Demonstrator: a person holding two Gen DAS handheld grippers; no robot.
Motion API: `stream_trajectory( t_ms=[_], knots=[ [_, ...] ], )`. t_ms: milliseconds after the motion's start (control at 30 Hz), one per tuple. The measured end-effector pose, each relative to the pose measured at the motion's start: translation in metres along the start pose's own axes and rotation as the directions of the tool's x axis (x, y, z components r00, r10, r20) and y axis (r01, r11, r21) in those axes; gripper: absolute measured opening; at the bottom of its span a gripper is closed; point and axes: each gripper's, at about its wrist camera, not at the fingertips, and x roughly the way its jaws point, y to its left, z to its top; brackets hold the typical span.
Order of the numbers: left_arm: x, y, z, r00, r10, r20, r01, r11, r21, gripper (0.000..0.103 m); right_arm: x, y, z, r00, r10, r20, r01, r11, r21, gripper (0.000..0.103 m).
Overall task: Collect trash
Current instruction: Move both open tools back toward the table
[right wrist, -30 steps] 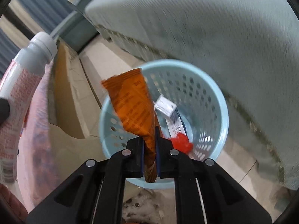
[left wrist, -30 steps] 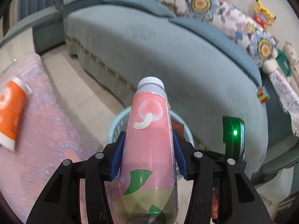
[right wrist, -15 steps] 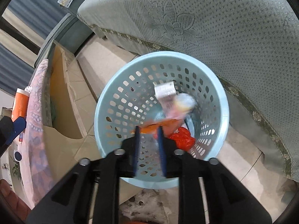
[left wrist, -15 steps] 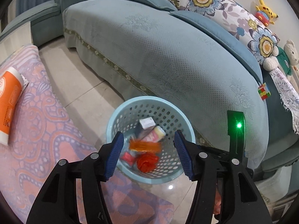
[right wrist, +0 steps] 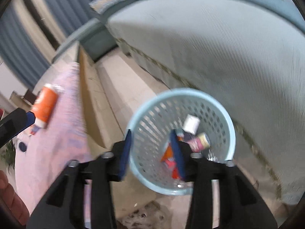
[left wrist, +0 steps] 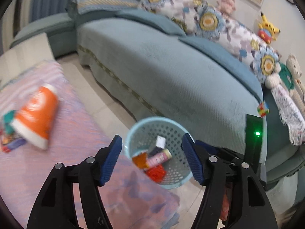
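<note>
Trash left to collect is chiefly the orange tube (left wrist: 36, 114), lying flat on the counter's pink patterned cloth (left wrist: 76, 145) with a small colourful wrapper (left wrist: 9, 139) beside it. It sits up and well to the left of the left gripper (left wrist: 151, 159), its long axis slanting from the white base at lower left toward upper right (blur hides finer detail). The left gripper's jaws are wide apart and empty; the right gripper (right wrist: 152, 152) also stands parted and holds nothing. The left is clearly nearer, so the reach is probably its job, with a turn to close across the tube's width. Below both sits the light blue basket (left wrist: 131, 133) on the tiled floor (left wrist: 106, 103), already holding a pink bottle (left wrist: 159, 157), a white box and red scraps. A teal sofa (left wrist: 171, 72) fills the room behind.
</note>
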Motion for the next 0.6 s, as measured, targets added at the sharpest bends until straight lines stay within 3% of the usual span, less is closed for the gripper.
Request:
stream_trajectory(
  t_ms=[167, 200, 300, 367, 500, 600],
  knots=[
    [-0.062, 0.048, -0.001, 0.989, 0.113, 0.092, -0.103, 0.99, -0.099, 0.068, -0.031, 0.076, 0.012, 0.99, 0.085, 0.113, -0.07, 0.989, -0.131, 0.058],
    [-0.078, 0.066, -0.004, 0.981, 0.156, 0.112, -0.14, 0.981, -0.136, 0.069, -0.035, 0.09, 0.013, 0.987, 0.1, 0.13, -0.08, 0.985, -0.153, 0.063],
    [-0.11, 0.109, -0.012, 0.953, 0.272, 0.133, -0.241, 0.947, -0.211, 0.071, -0.035, 0.129, 0.012, 0.98, 0.129, 0.154, -0.095, 0.973, -0.211, 0.065],
    [-0.133, 0.15, -0.022, 0.926, 0.357, 0.126, -0.31, 0.907, -0.286, 0.073, -0.025, 0.16, 0.012, 0.98, 0.142, 0.141, -0.105, 0.964, -0.246, 0.065],
    [-0.164, 0.225, -0.041, 0.86, 0.507, 0.061, -0.436, 0.79, -0.43, 0.074, -0.005, 0.2, 0.013, 0.977, 0.178, 0.115, -0.141, 0.951, -0.276, 0.065],
    [-0.181, 0.269, -0.058, 0.835, 0.548, 0.041, -0.458, 0.735, -0.5, 0.074, 0.015, 0.224, 0.016, 0.976, 0.197, 0.093, -0.163, 0.943, -0.291, 0.065]
  ],
)
